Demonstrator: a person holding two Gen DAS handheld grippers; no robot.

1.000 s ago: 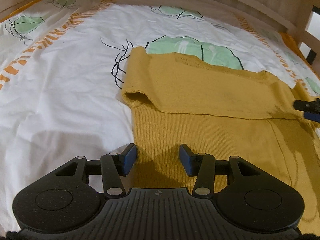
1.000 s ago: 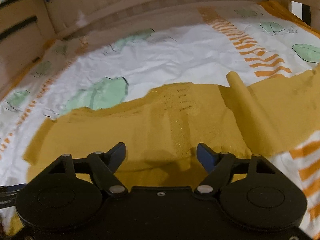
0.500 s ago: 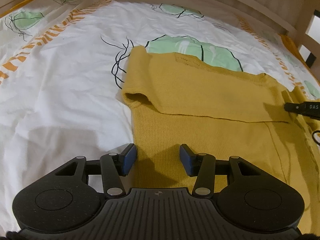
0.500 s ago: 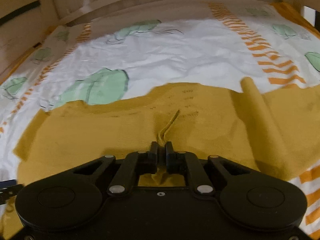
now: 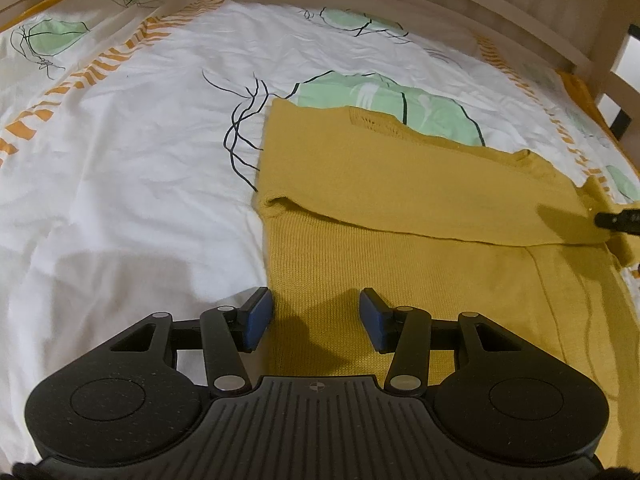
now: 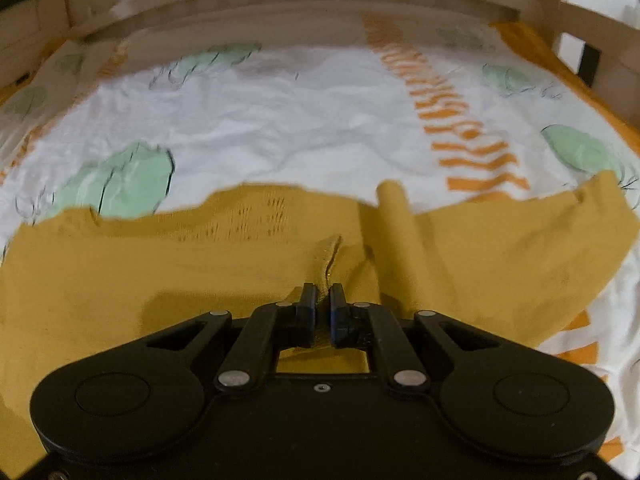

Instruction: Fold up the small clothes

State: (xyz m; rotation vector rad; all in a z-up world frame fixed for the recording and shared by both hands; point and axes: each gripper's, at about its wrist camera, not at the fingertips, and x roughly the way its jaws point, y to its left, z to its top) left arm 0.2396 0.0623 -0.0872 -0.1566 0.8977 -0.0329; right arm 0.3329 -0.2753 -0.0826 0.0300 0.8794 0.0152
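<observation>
A mustard yellow knit sweater [image 5: 400,208] lies on the bed, its left sleeve folded across the chest. My left gripper [image 5: 316,316] is open and empty, low over the sweater's lower left edge. My right gripper [image 6: 325,300] is shut on a pinch of the sweater [image 6: 200,264] and lifts a small ridge of cloth. The other sleeve [image 6: 520,248] lies spread out to the right. The right gripper's tip also shows at the right edge of the left wrist view [image 5: 618,220].
The bed sheet [image 5: 120,152] is white with green leaf prints and orange stripes. A wooden bed rail [image 6: 320,4] runs along the far side, with posts at the right [image 5: 600,56].
My right gripper closed on the sweater cloth and now pulls it up and along. My left gripper stayed open and hardly moved.
</observation>
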